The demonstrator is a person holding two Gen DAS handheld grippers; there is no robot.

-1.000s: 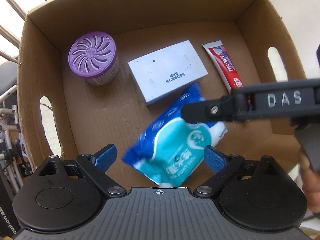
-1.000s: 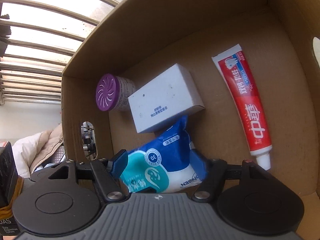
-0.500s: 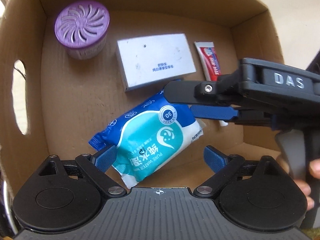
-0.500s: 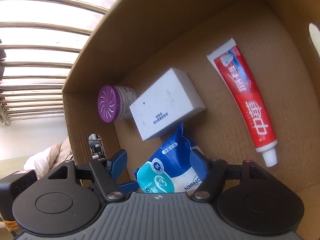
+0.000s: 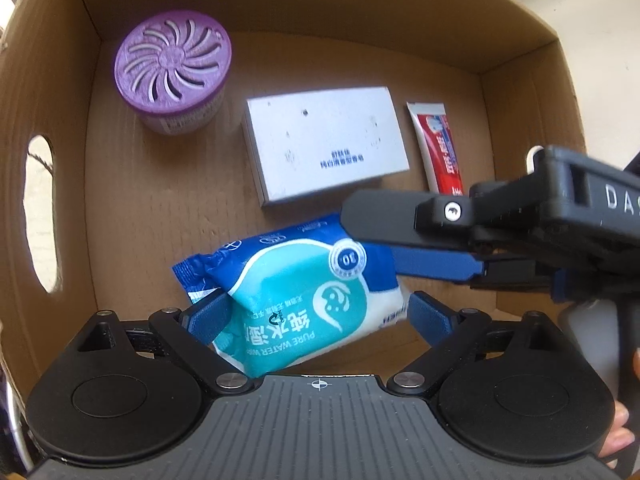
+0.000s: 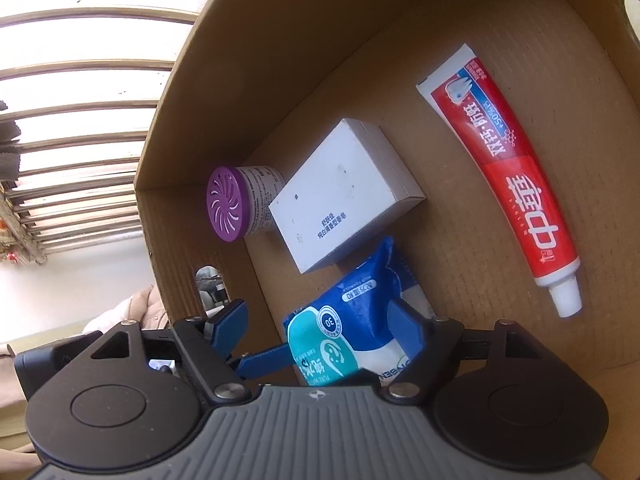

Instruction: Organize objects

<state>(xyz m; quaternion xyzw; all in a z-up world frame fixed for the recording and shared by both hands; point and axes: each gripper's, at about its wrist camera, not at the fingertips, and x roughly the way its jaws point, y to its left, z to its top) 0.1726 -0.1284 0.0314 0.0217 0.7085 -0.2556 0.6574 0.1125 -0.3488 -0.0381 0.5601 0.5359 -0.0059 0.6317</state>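
Blue-and-teal soft plastic wipes pack (image 5: 304,304) lies between both grippers' fingers: right gripper (image 6: 320,330) opening, left gripper (image 5: 320,314) wide, unclamped, so it may slump askew.

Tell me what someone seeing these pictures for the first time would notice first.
Probably the blue and teal pack of wet wipes at the near side of the cardboard box, between the fingers of both grippers; the right gripper is opening around it. Next, the purple air freshener standing in the far left corner, with the white box and the red toothpaste tube lying beside it along the back.
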